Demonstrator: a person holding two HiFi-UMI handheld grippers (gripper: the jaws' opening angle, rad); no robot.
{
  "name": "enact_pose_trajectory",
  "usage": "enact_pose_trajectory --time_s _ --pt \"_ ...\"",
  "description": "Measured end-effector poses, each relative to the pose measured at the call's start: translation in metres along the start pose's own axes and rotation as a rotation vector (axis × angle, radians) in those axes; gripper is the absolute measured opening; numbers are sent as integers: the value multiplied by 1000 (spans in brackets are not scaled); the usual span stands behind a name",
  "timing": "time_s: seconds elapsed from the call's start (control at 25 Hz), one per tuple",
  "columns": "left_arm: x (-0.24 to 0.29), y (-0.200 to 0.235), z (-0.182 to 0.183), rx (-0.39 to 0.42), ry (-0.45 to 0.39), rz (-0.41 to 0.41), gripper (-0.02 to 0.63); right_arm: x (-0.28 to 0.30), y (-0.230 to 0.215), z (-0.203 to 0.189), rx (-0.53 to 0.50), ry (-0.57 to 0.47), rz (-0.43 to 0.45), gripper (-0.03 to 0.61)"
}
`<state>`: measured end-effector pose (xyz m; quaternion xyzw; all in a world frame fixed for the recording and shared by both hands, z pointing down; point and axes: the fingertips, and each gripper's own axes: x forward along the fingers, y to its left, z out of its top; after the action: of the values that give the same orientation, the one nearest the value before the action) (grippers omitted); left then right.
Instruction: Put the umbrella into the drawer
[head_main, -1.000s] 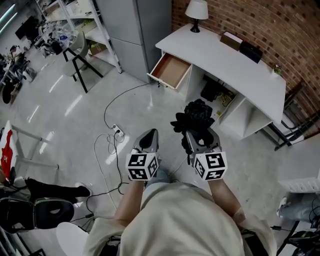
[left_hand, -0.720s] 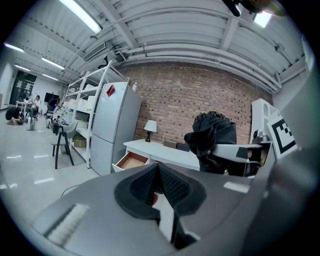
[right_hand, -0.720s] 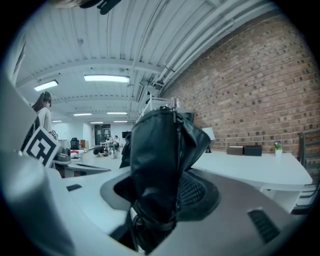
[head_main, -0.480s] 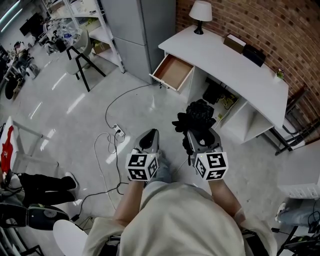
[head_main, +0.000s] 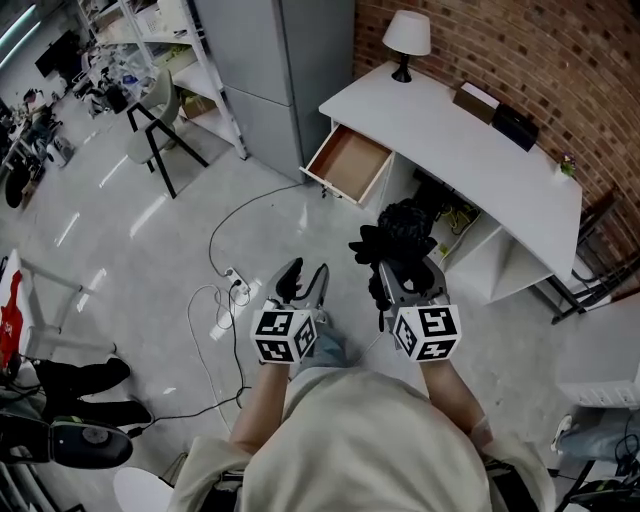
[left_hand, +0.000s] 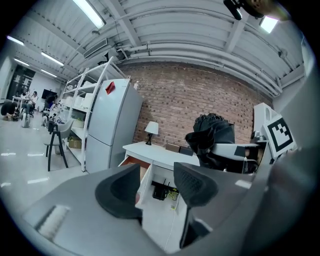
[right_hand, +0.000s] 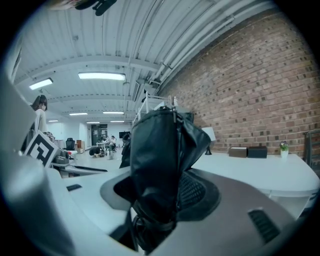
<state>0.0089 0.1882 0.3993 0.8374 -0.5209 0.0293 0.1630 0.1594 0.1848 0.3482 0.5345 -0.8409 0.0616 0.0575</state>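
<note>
Grey concrete floor (head_main: 150, 230) fills most of the head view, with a brick wall (head_main: 560, 60) along the upper right. A white desk (head_main: 470, 140) stands against that wall and carries a table lamp (head_main: 408, 40) at its upper end. The desk's drawer (head_main: 350, 165) is pulled out, showing a bare brown wooden bottom. A thin cable (head_main: 225, 215) loops across the floor to the left of the drawer.

The umbrella (head_main: 400, 232) is a black, folded compact type. Its fabric is bunched in loose, creased, slightly glossy folds, fuller at the top and gathered narrow at the bottom. It sits at frame centre, below and to the right of the drawer and clear of it.

The right gripper (head_main: 400, 262) pinches the umbrella. In the right gripper view the bundle (right_hand: 160, 165) stands upright between the two ribbed pads, both pressed against it.

The left gripper (head_main: 303, 280), left of centre, has its jaws opening. The left gripper view shows the pads apart, with only the distant desk seen between them.
</note>
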Motion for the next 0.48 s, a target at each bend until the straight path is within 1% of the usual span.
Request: enact_pose_trajectory --time_s 0.28,0.48 --pt "56 52 27 -11 9 -31 246 82 -12 23 5 -6 -17 206" --pt "94 91 53 -8 4 -43 258 142 -18 42 10 -15 -24 206"
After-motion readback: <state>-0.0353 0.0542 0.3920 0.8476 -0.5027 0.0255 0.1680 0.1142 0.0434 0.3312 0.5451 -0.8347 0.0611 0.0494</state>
